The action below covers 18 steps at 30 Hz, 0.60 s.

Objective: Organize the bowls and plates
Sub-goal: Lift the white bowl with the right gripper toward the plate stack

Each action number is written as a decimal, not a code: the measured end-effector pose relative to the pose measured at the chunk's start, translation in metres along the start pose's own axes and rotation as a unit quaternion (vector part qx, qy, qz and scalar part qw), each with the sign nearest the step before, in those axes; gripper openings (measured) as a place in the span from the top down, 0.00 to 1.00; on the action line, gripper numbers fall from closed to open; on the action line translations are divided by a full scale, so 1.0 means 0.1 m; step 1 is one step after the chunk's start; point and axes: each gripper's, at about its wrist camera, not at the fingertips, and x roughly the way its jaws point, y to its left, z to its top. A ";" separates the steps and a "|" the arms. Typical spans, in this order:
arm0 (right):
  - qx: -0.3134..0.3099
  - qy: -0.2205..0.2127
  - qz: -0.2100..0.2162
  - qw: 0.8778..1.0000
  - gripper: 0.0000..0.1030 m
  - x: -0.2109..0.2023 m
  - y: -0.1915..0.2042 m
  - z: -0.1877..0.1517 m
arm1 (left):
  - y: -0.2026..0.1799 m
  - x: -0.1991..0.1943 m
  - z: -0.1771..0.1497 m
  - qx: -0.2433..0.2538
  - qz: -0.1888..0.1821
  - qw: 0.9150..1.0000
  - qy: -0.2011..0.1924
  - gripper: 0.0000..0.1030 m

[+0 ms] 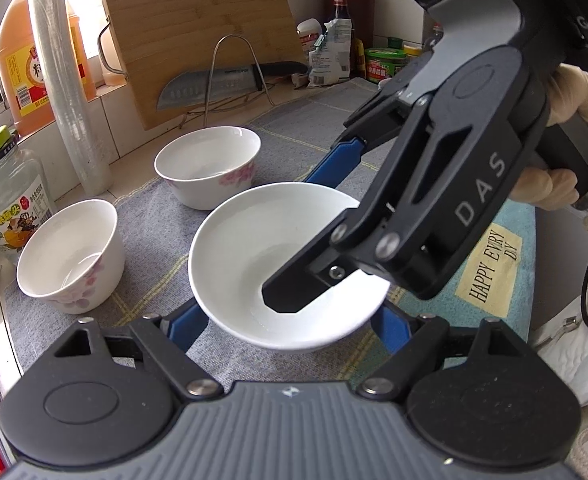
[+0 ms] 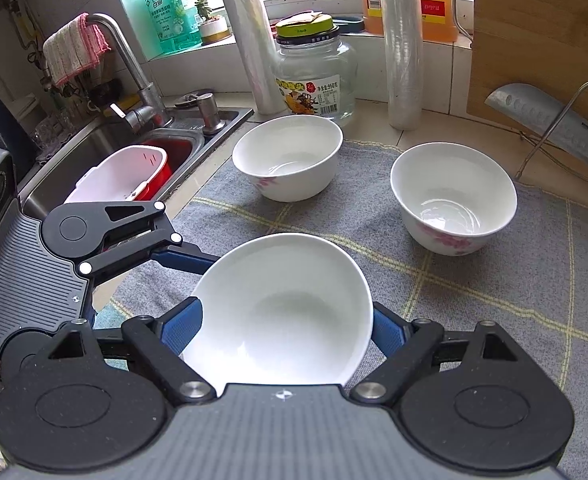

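Nearby, two floral white bowls (image 2: pixel 287 158) (image 2: pixel 453 198), a glass jar (image 2: pixel 316 80) and film rolls (image 2: pixel 402 44) crowd the bench's grey cloth (image 2: pixel 494 280). The plain white shallow bowl (image 2: pixel 281 312) sits tilted above the cloth, both left gripper (image 1: pixel 289 320) and right gripper (image 2: pixel 285 326) fingers closed against its rim.

Two bowls (image 2: pixel 287 158) (image 2: pixel 453 198) are sitting side by side on the mat (image 2: pixel 494 280). A jar (image 2: pixel 316 80) is standing behind them, the sink (image 2: pixel 105 152) lying left.
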 end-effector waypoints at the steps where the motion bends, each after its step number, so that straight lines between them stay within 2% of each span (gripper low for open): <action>1: -0.001 0.000 0.000 1.000 0.11 -0.03 -0.01 -0.02 | -0.03 0.01 0.02 0.000 0.000 1.000 0.001 0.16; 11: 0.008 -0.010 -0.009 1.000 0.11 -0.33 -0.21 -0.27 | -0.38 0.12 0.21 0.006 -0.011 1.000 0.004 0.16; 18: 0.032 -0.025 -0.027 0.999 0.11 -0.59 -0.47 -0.47 | -0.59 0.29 0.44 0.030 -0.028 0.999 0.002 0.16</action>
